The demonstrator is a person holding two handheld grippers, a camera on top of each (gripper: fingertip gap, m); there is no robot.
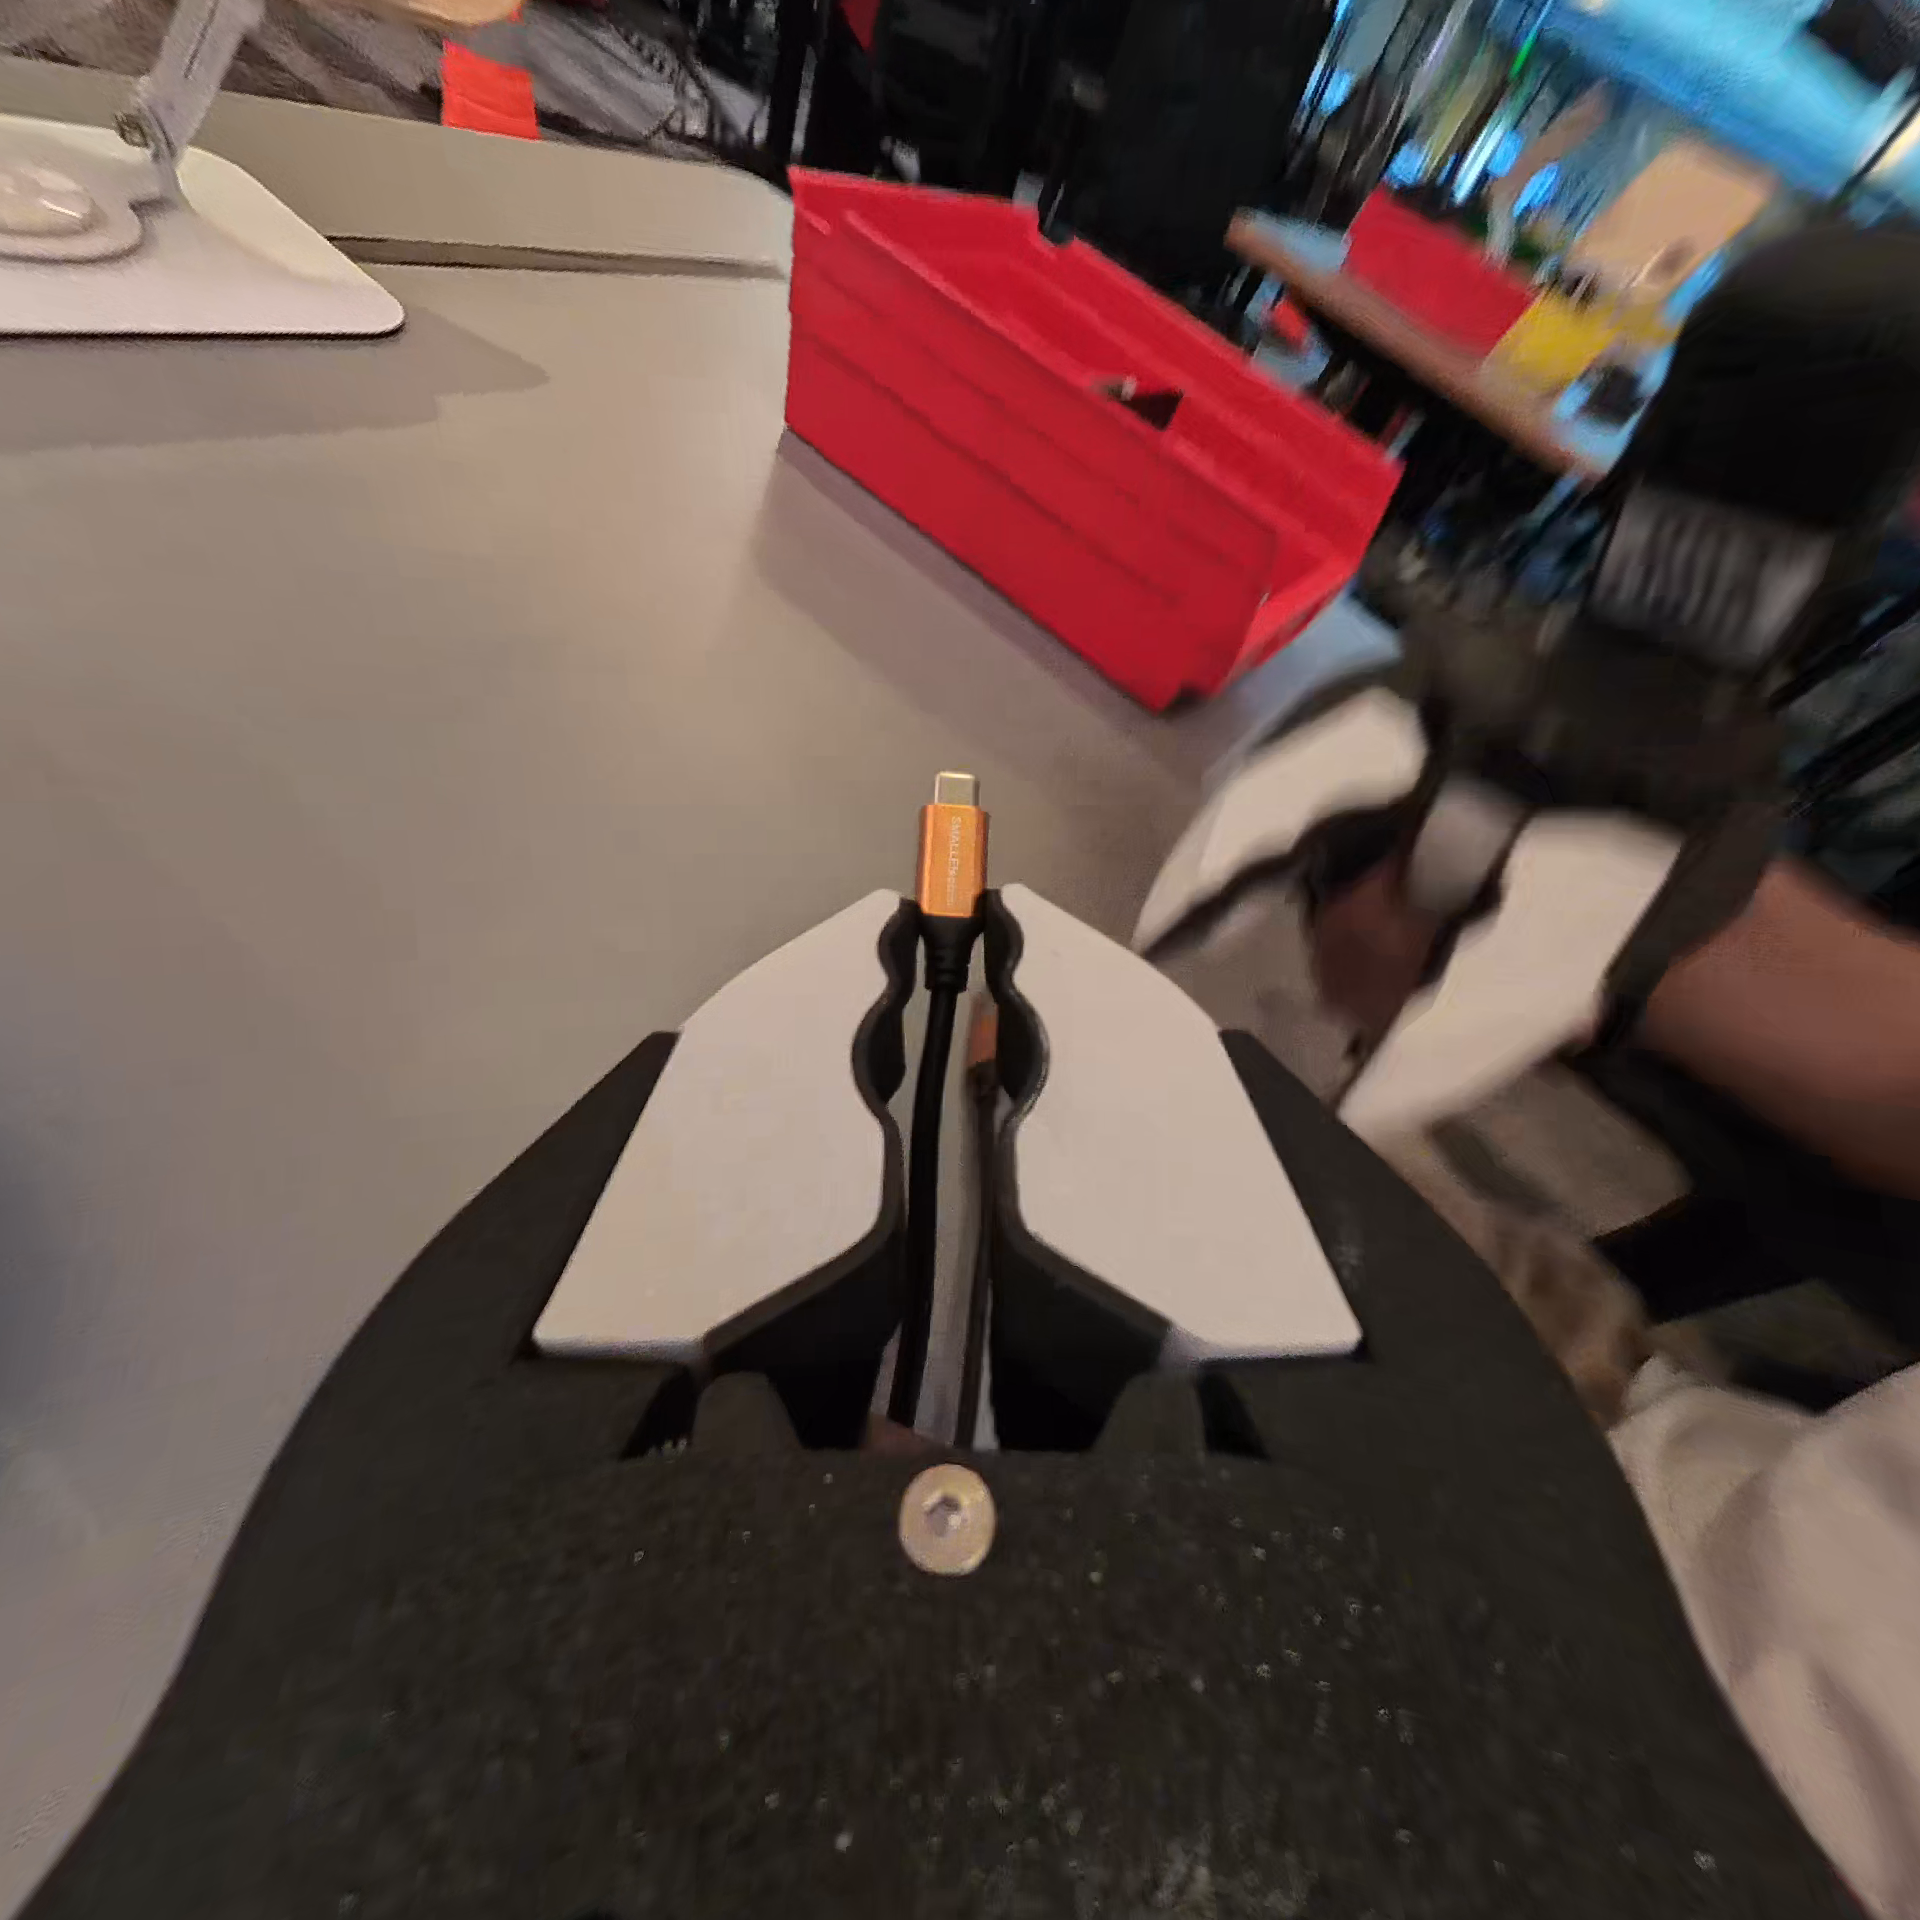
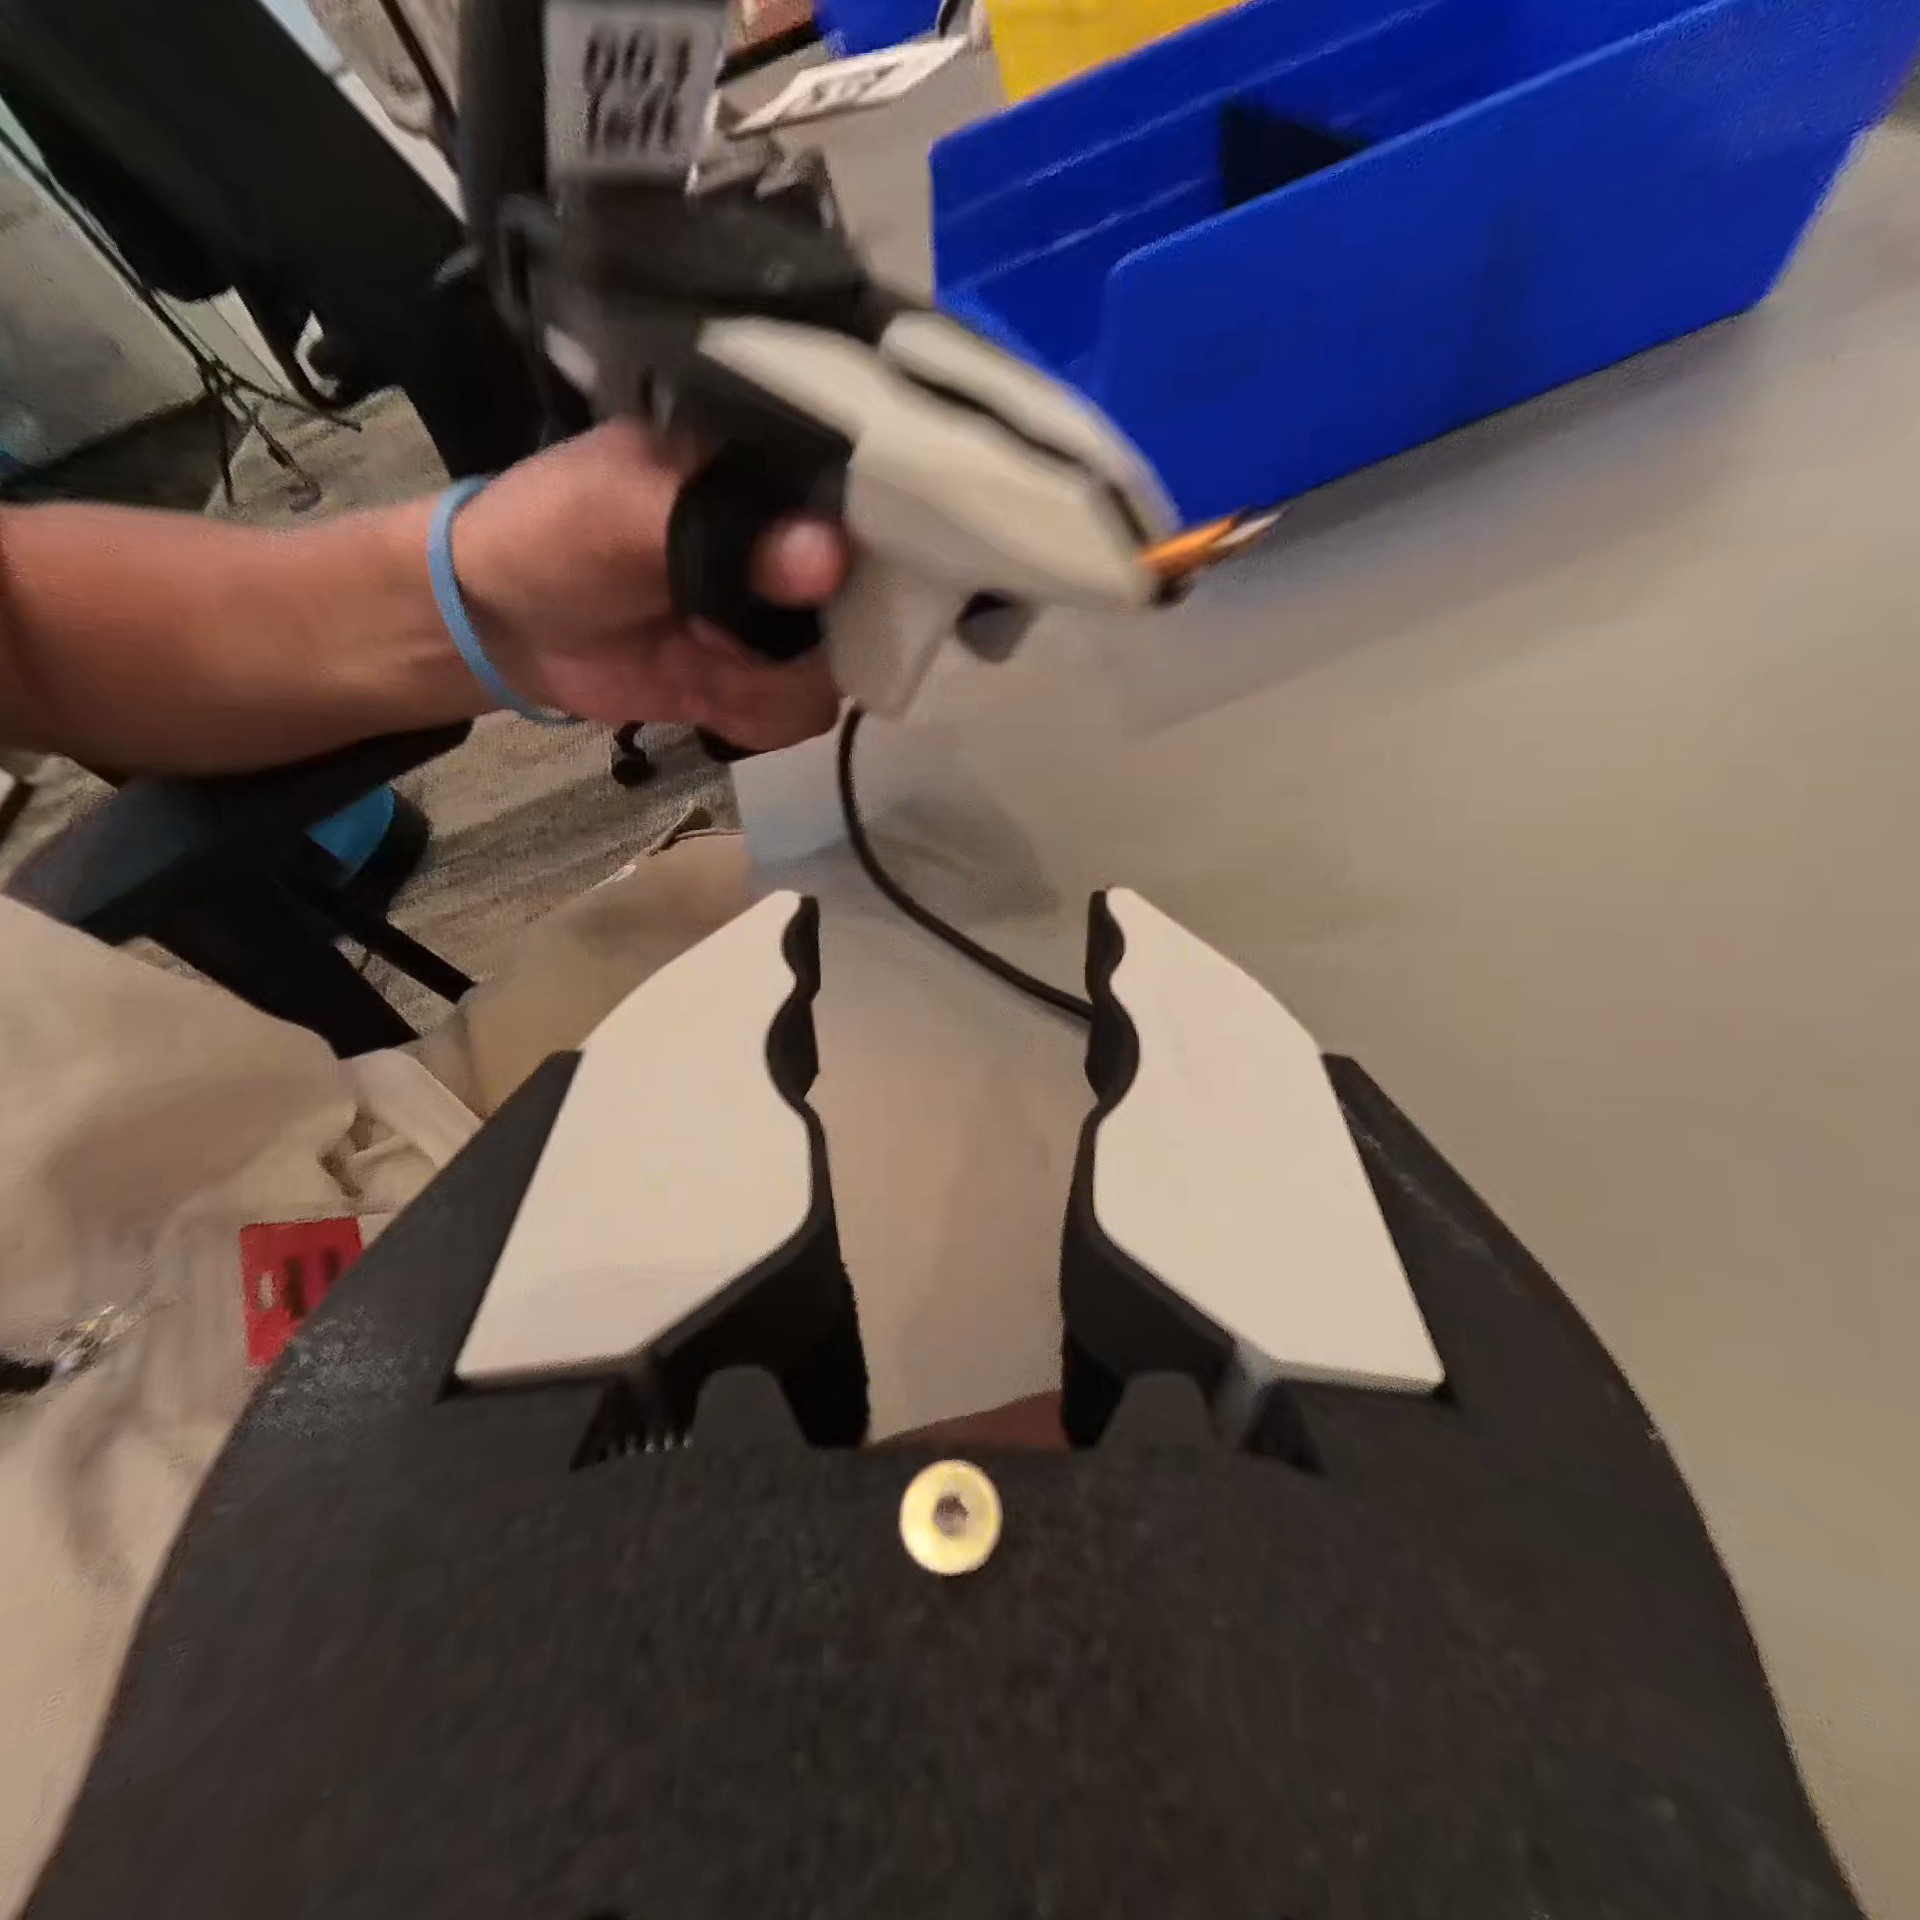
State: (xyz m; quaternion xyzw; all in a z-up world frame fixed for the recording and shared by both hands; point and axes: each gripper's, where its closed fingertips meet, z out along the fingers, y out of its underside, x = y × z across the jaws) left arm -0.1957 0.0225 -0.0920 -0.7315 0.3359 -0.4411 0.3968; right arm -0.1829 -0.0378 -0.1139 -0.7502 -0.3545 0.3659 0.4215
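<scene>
- Your left gripper (image 1: 951,904) is clamped, its two fingers nearly meeting at the tips, level above the surface.
- Your left hand (image 2: 634,582) wraps the black handle, forearm stretched out sideways.
- Your right gripper (image 2: 951,925) is held with fingers (image 2: 665,1143) spread wide apart, nothing between them.

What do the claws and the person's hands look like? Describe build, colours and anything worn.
Both claws, left claw and right claw, share a rough black body, a brass-coloured screw, and pale grey fingers lined with wavy black pads. The hand wears a light blue wristband.
</scene>
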